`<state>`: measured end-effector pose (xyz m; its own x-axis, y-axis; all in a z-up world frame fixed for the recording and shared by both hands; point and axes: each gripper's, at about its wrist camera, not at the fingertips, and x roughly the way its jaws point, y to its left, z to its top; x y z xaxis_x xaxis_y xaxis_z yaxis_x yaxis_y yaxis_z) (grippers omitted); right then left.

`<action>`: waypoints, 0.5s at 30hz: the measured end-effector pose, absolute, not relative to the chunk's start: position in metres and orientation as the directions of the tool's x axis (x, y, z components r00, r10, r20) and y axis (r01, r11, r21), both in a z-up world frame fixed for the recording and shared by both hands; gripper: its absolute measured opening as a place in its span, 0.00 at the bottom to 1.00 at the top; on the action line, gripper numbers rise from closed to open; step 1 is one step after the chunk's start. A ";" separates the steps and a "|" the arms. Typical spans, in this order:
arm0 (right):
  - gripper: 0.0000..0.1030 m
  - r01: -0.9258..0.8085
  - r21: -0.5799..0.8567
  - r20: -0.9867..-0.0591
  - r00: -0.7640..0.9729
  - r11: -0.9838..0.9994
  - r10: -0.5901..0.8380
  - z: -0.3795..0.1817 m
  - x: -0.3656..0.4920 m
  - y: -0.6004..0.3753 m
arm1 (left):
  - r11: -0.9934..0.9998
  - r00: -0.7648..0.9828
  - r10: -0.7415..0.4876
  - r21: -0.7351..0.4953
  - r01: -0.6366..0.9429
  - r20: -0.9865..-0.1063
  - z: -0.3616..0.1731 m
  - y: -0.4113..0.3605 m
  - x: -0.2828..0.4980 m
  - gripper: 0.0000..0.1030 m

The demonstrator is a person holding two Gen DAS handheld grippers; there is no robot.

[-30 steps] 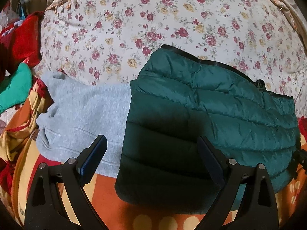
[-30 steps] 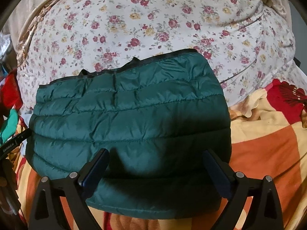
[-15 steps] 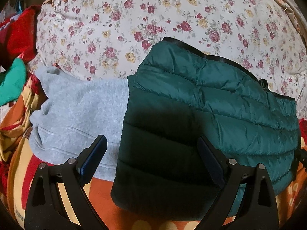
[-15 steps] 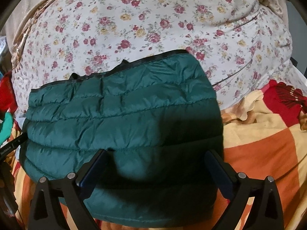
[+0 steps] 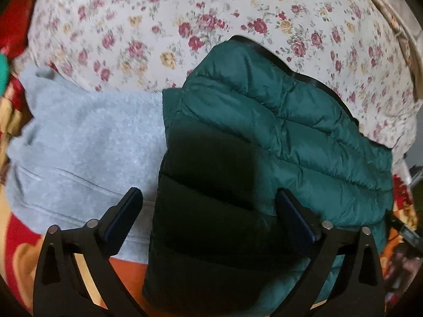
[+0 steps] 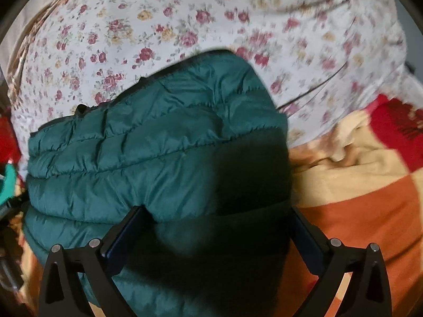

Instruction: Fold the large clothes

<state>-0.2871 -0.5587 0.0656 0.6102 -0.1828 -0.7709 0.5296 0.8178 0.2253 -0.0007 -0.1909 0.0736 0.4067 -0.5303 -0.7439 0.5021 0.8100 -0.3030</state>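
The folded green jacket (image 5: 277,137) is straddled by both grippers, left gripper (image 5: 208,211) opening, right gripper (image 6: 219,227) wide (near edge shadowed, contact indiscernible).

both tools nearer the green jacket (image 5: 264,137) (left tool (image 5: 208,222) jaws opening)
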 end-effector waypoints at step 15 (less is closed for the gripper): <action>1.00 0.331 0.511 -0.686 0.714 0.794 0.143 0.028 -0.262 -0.607 | 0.671 0.185 -0.677 -0.494 0.553 -0.713 0.041 -0.209 0.033 1.00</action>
<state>-0.2622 -0.6072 0.0284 0.7136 0.1435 -0.6857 0.3310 0.7936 0.5105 0.0328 -0.2092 0.0410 0.1853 -0.6767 -0.7125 0.5531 0.6711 -0.4936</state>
